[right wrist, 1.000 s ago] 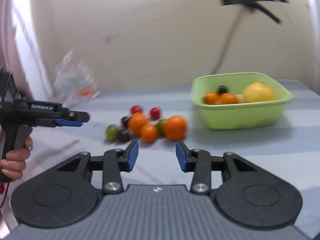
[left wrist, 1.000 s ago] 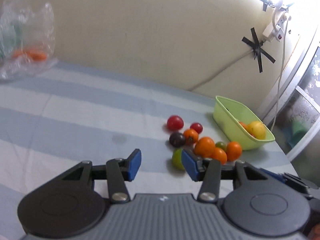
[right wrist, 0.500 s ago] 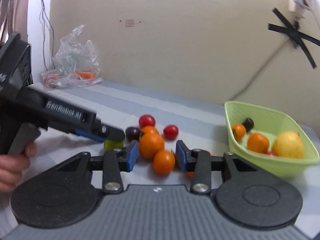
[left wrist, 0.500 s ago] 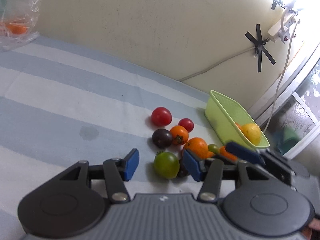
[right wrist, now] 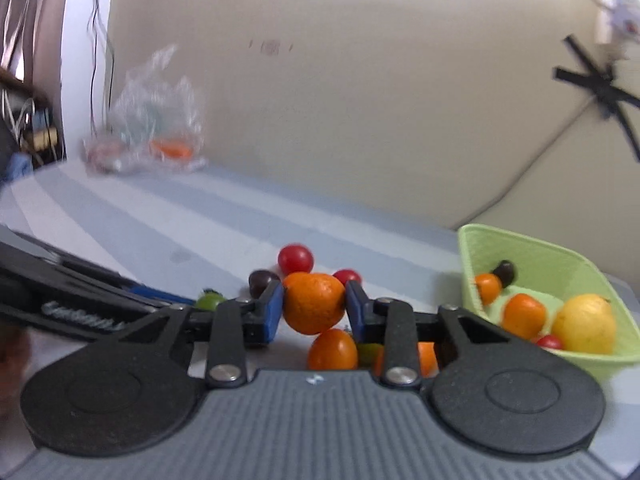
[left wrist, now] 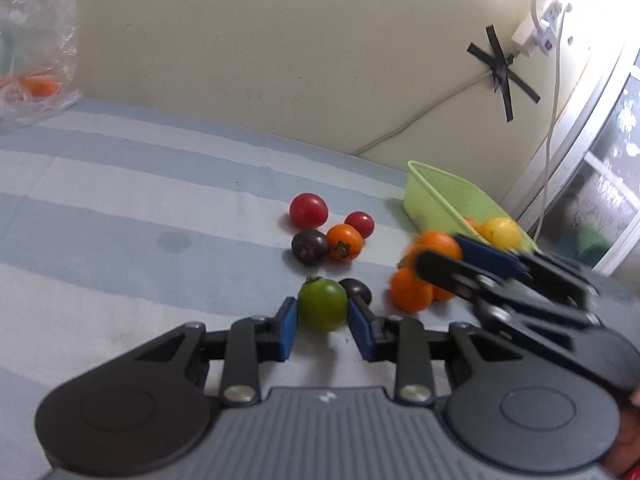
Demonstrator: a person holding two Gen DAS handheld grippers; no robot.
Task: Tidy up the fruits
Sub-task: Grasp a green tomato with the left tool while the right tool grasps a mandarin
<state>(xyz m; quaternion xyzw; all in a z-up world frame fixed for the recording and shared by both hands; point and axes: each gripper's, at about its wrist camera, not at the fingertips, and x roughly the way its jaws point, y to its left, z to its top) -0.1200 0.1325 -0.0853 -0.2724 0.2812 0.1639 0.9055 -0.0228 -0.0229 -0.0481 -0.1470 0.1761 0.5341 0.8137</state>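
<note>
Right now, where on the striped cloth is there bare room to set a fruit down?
Free: the wide striped cloth between the plastic bag and the red tomato. Crowded: the loose cluster around the green tomato and held orange, up to the green basket.

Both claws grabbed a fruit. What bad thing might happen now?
The left claw pinches the green tomato and might squash it if it squeezes harder. The right claw holds the orange, which sits against other fruit, so lifting might set them rolling. The claws are close together and might bump on the way to the basket.
</note>
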